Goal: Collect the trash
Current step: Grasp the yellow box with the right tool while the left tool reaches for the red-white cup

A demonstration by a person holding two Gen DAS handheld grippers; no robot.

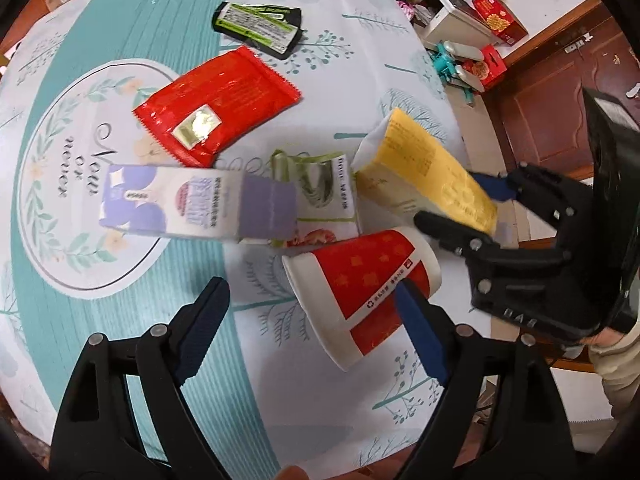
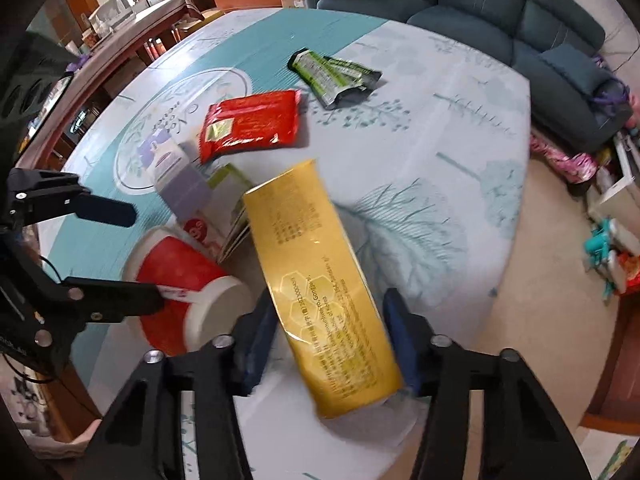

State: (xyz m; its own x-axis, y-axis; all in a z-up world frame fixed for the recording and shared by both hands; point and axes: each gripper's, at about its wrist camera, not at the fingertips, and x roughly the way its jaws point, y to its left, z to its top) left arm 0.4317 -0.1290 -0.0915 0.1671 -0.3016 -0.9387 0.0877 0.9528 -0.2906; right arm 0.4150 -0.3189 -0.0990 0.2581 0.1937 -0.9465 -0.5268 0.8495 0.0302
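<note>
Trash lies on a round table with a teal and white cloth [image 1: 360, 60]. My left gripper [image 1: 308, 320] is open, just above a red and white paper cup [image 1: 360, 284] lying on its side; its right finger overlaps the cup. My right gripper [image 2: 328, 332] is open around a yellow box [image 2: 320, 276], also in the left wrist view [image 1: 428, 168], one finger on each side; the box's far end is raised. A purple and white carton [image 1: 180, 204], a red foil pouch [image 1: 216, 104], a green-printed packet [image 1: 316, 188] and black-green wrappers [image 1: 260, 28] lie nearby.
The table edge [image 2: 512, 280] runs close on the right, with floor beyond. A dark sofa [image 2: 500, 4] stands behind the table. Boxes and toys [image 1: 480, 40] clutter the floor. A wooden cabinet [image 1: 560, 100] stands on the right.
</note>
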